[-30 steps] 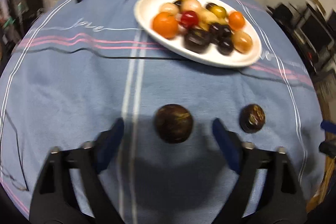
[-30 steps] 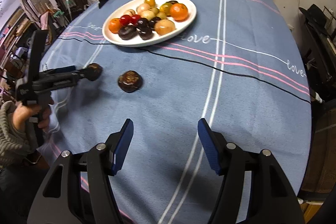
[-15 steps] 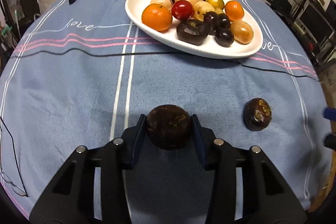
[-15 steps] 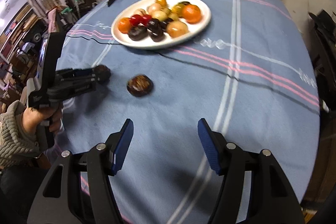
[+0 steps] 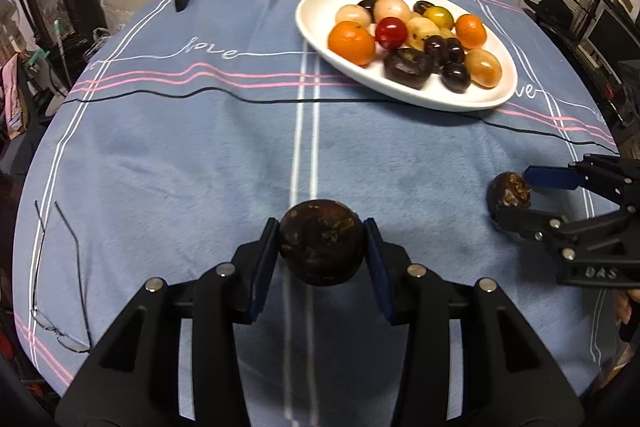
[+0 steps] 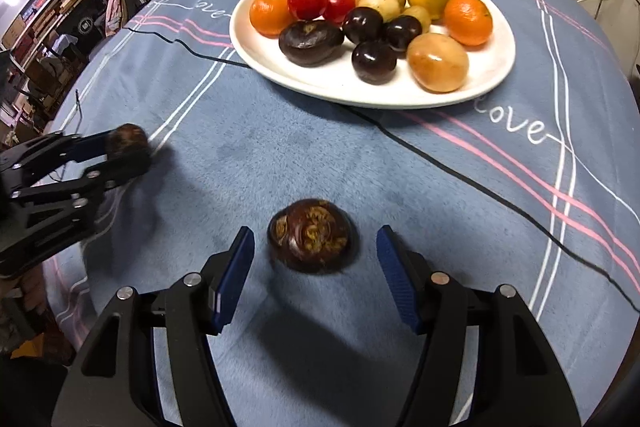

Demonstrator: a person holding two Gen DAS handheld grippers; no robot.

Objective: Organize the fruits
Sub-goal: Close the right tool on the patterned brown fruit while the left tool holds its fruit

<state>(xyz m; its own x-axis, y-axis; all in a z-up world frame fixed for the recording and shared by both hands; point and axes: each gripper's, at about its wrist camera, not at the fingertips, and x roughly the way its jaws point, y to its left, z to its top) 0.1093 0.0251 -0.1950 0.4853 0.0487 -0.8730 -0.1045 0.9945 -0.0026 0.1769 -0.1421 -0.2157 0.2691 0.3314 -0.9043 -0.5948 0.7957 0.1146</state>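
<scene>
Bench under blue striped cloth carries a white oval plate. Left tongs clench a dark round fruit; right tongs gape around a wrinkled brown fruit, untouched.

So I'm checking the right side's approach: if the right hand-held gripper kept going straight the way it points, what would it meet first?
Most likely the dark brown fruit lying on the blue tablecloth: it sits between the open jaws of the right hand-held gripper, just ahead, though depth is hard to judge.
</scene>
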